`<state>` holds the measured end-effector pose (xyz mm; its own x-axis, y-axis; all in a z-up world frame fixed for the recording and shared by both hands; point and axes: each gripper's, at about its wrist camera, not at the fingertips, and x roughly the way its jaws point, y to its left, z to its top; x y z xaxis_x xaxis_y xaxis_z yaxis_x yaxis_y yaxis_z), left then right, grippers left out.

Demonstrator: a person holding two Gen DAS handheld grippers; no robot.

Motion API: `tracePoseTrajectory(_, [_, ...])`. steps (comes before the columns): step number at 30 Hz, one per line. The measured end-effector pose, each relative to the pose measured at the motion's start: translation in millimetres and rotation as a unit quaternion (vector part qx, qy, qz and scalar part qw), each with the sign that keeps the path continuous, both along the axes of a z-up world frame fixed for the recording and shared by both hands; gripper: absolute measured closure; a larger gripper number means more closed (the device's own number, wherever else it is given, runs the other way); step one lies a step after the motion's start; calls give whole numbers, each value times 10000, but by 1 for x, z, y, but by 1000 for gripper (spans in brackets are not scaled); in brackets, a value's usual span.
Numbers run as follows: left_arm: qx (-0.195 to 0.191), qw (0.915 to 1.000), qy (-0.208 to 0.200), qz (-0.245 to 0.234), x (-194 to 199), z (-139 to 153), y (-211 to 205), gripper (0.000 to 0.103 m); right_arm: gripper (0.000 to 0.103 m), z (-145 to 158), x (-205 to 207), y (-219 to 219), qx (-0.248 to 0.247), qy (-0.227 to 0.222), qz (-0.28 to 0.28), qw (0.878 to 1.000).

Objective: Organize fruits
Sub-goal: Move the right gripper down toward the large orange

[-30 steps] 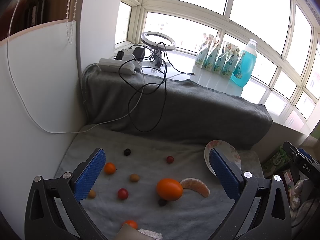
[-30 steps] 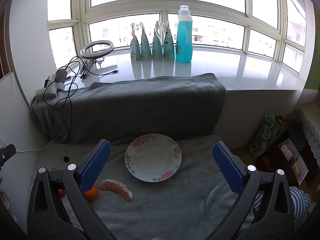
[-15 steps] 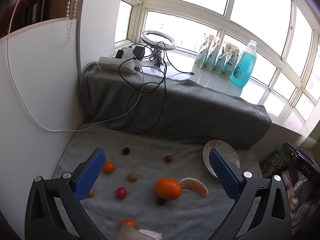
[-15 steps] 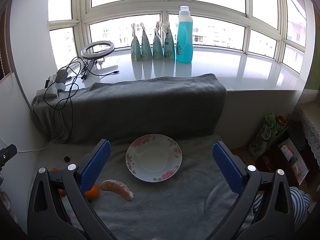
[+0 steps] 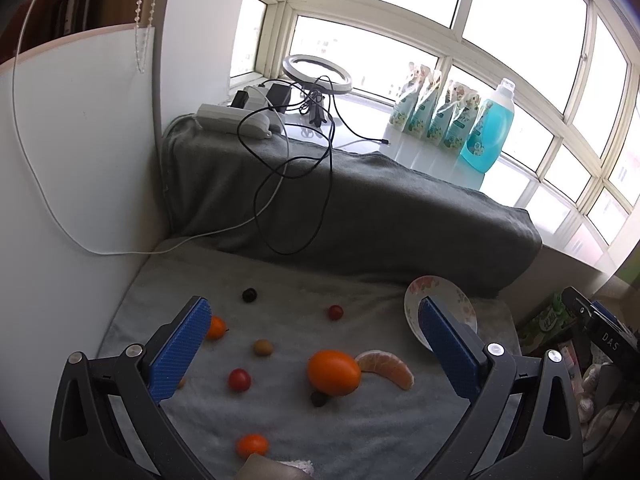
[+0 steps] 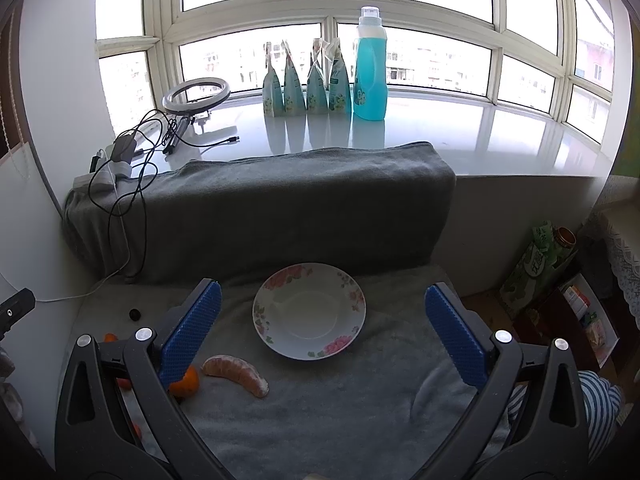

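Several fruits lie on a grey towel [image 5: 280, 412]: a large orange fruit [image 5: 333, 372], a peeled orange segment [image 5: 386, 367], a red cherry tomato [image 5: 239, 379], a tan round fruit [image 5: 263, 347], another red one [image 5: 335, 312], a dark berry [image 5: 249, 295] and small orange ones [image 5: 252, 444]. My left gripper [image 5: 316, 344] hovers open above them, holding nothing. An empty flowered plate [image 6: 309, 310] sits between the open fingers of my right gripper [image 6: 322, 328]. The segment [image 6: 236, 374] and orange fruit [image 6: 185, 381] lie left of the plate.
A folded dark grey towel [image 6: 260, 208] backs the work area, with cables [image 5: 296, 184] draped over it. A ring light [image 6: 197, 95], pouches [image 6: 306, 82] and a blue bottle [image 6: 370, 68] stand on the sill. A white wall [image 5: 76, 160] is at left; cartons [image 6: 536, 268] are at right.
Both views have shifted only slightly; the left gripper has drifted a little, so the fruits sit marginally higher and further left. Nothing was picked up or released.
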<state>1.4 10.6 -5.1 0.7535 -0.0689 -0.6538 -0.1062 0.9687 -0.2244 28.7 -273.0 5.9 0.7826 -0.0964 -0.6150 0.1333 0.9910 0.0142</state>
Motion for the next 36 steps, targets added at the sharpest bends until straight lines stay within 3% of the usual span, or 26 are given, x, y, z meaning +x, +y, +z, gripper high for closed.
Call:
tracePoseTrajectory(8, [-173, 9996, 201, -27, 1, -12, 5, 0, 0, -11, 2, -4, 178, 167, 69, 9997])
tracePoseTrajectory(20, [-899, 9935, 700, 1, 3, -49, 28, 1, 0, -52, 24, -3, 1002, 869, 661, 9890])
tracePoseTrajectory(27, [-1279, 9860, 1041, -228, 14, -77, 29, 1, 0, -89, 44, 12, 1789, 1551, 1146, 9648])
tracePoseTrajectory(36, [-1724, 9726, 1487, -467, 30, -118, 26, 12, 0, -135, 70, 33, 2600, 2278, 1484, 9265])
